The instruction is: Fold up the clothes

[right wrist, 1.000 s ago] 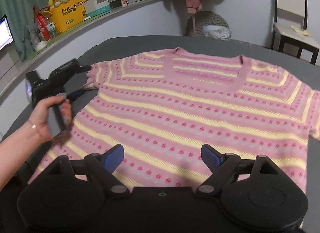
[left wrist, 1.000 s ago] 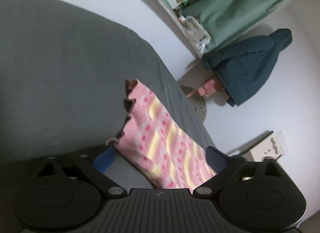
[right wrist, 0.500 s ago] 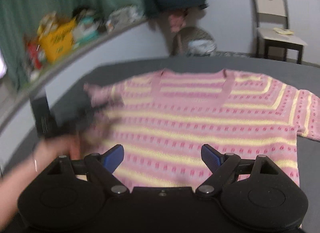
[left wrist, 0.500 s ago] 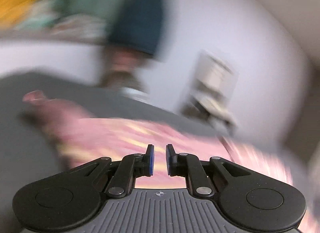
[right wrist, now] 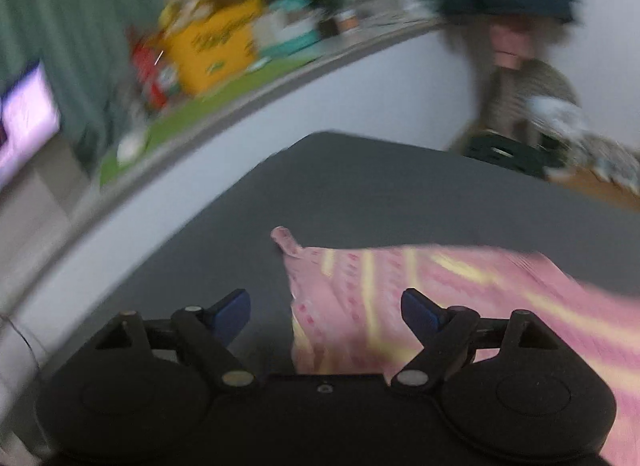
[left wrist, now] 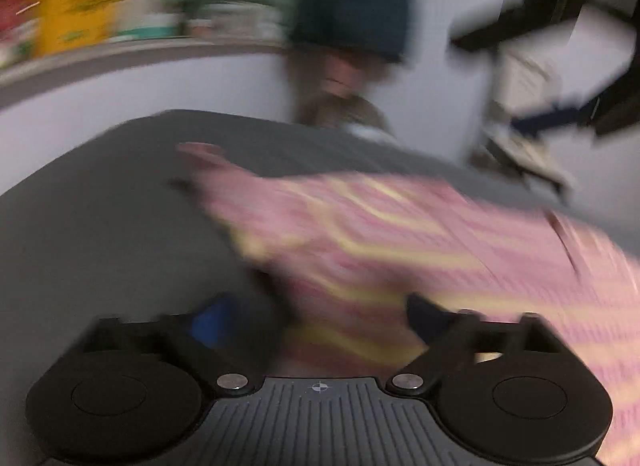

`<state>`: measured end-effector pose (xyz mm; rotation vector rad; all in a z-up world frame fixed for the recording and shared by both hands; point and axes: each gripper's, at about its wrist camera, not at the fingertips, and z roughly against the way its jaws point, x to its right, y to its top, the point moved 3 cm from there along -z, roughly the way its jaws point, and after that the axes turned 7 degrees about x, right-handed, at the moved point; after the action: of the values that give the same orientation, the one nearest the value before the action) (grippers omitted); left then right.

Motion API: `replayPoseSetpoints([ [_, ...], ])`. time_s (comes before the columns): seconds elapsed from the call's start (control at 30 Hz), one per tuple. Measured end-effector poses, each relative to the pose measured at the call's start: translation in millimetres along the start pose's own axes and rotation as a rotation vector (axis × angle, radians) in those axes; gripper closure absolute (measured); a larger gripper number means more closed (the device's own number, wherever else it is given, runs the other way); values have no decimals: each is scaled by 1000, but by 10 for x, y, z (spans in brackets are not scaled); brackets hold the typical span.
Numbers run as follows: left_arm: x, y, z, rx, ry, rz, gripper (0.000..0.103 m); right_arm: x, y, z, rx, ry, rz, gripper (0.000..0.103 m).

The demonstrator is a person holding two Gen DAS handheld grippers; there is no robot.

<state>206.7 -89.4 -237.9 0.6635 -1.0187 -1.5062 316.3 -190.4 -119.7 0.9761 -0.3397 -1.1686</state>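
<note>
Both grippers stand with jaws spread wide and hold nothing. Left gripper (left wrist: 316, 326): its fingers straddle the near edge of the pink and yellow striped sweater (left wrist: 400, 250), with fabric lying between them; contact cannot be told through the blur. Right gripper (right wrist: 326, 314): its fingers straddle the sweater's (right wrist: 400, 298) left sleeve edge, the left blue pad (right wrist: 232, 312) over bare surface, the right one over fabric. The sweater lies flat on the dark grey counter (right wrist: 360, 185), spreading toward the right. Beyond the counter's far left edge runs a shelf (right wrist: 224, 101) carrying a yellow box (right wrist: 216, 49). A dark blue garment (left wrist: 352, 1) hangs on the far wall.
</note>
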Motion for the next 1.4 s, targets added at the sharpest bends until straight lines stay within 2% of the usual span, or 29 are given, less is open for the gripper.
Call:
replayPoseSetpoints([
  [0.1, -307, 27, -13, 25, 52, 100, 7, -214, 70, -594, -58, 36, 99, 30],
  [0.2, -615, 52, -25, 50, 103, 199, 7, -334, 52, -1051, -112, 10, 171, 38],
  [0.27, -750, 52, -48, 53, 117, 236, 7, -399, 32, -1229, -108, -8, 238, 46],
  [0.37, -865, 13, -127, 35, 123, 283, 7, -494, -4, -1361, -93, 8, 299, 65],
  [0.43, -931, -27, -203, 16, 119, 325, 7, -511, -48, -1399, -119, 37, 288, 101],
  [0.5, -912, -28, -227, 7, 114, 346, 7, -490, -69, -1359, -119, 37, 252, 100],
  [0.53, -903, -28, -236, 3, 111, 356, 7, -454, -60, -1264, -86, 27, 210, 100],
  [0.63, -919, 15, -200, 27, 95, 383, 7, -175, -55, -704, 90, 13, -70, 100],
  [0.73, -962, 64, -141, 74, 16, 466, 7, 264, -319, -32, 267, -63, -398, 100],
  [0.77, -956, 83, -144, 76, -46, 498, 7, 404, -454, 127, 303, -107, -483, 100],
  [0.87, -923, 102, -166, 65, -217, 587, 7, 807, -874, 162, 251, -200, -695, 100],
  [0.93, -869, 53, -236, 17, -282, 622, 7, 1045, -1130, 146, 206, -231, -824, 92],
  [0.97, -837, 23, -282, -13, -300, 632, 7, 1081, -1200, 140, 207, -211, -853, 87],
  [1.0, -829, 15, -294, -19, -296, 629, 7, 1118, -1270, 134, 207, -191, -882, 73],
  [1.03, -821, 6, -307, -25, -292, 626, 7, 1155, -1339, 129, 208, -171, -912, 64],
  [1.07, -812, -3, -319, -31, -289, 623, 7, 1175, -1381, 125, 212, -151, -932, 59],
  [1.13, -796, -20, -343, -43, -281, 616, 7, 1144, -1347, 123, 234, -110, -932, 43],
  [1.17, -787, -29, -355, -49, -277, 613, 7, 1136, -1334, 126, 238, -90, -928, 42],
  [1.27, -768, -54, -390, -66, -265, 608, 7, 1024, -1250, 83, 172, -59, -837, 42],
  [1.4, -1031, -98, -371, -13, -194, 774, 7, 776, -1235, 58, 112, 38, -690, 41],
])
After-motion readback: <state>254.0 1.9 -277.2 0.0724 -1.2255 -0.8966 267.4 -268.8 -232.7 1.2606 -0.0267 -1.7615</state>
